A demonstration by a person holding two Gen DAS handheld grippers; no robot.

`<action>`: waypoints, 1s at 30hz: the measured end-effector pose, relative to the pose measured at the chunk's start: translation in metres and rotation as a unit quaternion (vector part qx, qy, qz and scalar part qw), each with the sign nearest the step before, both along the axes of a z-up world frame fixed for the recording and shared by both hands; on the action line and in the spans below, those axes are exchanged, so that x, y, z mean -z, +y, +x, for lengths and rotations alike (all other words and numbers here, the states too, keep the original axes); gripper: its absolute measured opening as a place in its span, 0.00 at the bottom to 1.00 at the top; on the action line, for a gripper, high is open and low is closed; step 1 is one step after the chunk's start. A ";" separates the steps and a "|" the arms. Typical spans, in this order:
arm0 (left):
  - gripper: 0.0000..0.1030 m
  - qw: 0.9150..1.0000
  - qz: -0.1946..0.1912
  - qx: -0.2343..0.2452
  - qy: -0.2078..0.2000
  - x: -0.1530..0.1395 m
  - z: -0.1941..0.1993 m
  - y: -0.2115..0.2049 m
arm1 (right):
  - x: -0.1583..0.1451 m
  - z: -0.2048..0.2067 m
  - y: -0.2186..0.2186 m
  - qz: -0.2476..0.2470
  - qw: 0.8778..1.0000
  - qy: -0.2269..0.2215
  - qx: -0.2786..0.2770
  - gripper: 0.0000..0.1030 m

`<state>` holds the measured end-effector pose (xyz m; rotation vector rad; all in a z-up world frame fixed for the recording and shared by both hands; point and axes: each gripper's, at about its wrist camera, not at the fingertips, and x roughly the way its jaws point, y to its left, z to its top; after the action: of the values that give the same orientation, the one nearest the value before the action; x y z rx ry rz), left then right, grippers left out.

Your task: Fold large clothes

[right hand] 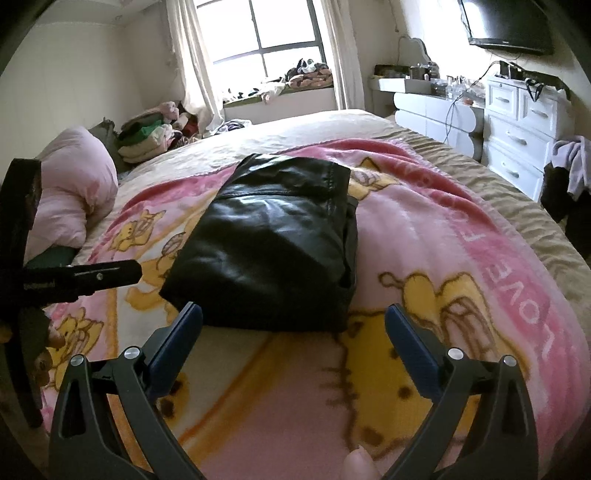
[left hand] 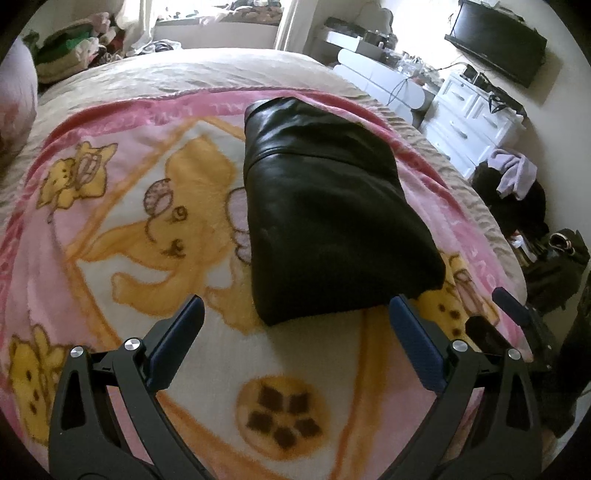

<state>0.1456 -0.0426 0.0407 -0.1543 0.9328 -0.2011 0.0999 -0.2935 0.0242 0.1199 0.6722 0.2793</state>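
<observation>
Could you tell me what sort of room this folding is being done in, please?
Most likely a home bedroom: the folded black garment lies on a cartoon blanket spread over a bed, with a white chest of drawers and a wall-mounted television nearby.

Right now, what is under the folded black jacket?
The black jacket lies on the pink cartoon blanket, spread over a beige bedspread. Whatever is printed or lying beneath the jacket is hidden.

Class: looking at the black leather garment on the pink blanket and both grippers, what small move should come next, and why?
Probably draw both grippers back: the black leather garment already lies folded into a compact bundle on the pink blanket, and the left gripper and right gripper stand open, empty, just short of its near edge.
</observation>
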 end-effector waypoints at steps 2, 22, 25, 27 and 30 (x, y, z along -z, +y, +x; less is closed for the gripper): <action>0.91 1.000 -0.006 0.000 -0.006 -0.002 -0.009 0.002 | -0.004 -0.008 0.000 0.002 1.000 -0.008 0.001 0.96; 0.91 0.997 -0.003 -0.026 -0.072 -0.002 -0.088 0.016 | -0.018 -0.077 0.015 -0.044 0.995 -0.087 0.016 0.96; 0.91 0.997 0.002 -0.029 -0.073 0.000 -0.094 0.017 | -0.015 -0.078 0.015 -0.052 0.996 -0.077 0.014 0.96; 0.91 0.997 0.008 -0.030 -0.072 0.001 -0.096 0.017 | -0.010 -0.078 0.014 -0.057 0.996 -0.067 0.016 0.96; 0.91 0.997 0.004 -0.033 -0.074 0.003 -0.098 0.019 | -0.002 -0.078 0.011 -0.059 0.997 -0.054 0.016 0.96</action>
<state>0.0481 -0.0236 0.0381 -0.1607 0.7809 -0.1452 0.0216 -0.2821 0.0260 0.0032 0.5769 0.2134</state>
